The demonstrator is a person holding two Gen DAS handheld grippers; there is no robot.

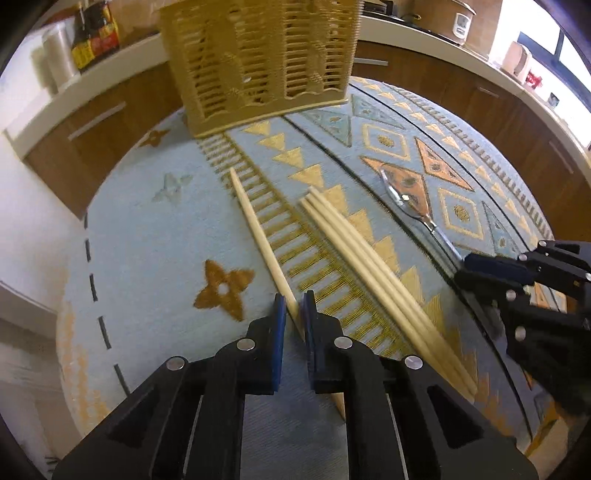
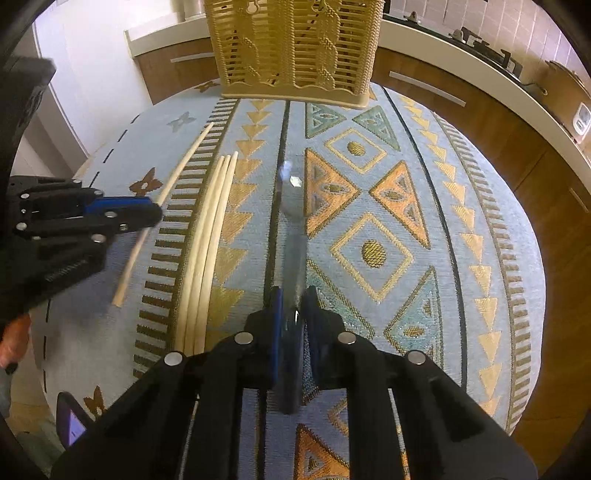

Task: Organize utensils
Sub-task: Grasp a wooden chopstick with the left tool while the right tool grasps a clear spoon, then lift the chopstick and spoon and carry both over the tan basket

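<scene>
With the left claw pinching the lone chopstick and the right claw pinching the spoon, both should be lifted level toward the slatted utensil basket at the frame's top.

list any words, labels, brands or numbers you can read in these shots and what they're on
None can be read.
Dark sauce bottle on the counter: red and yellow label, print too blurred.
White appliance by the window: red marking, illegible.
Left gripper: embossed lettering on its side, too small to read.
Phone: lit screen, no legible text.
</scene>
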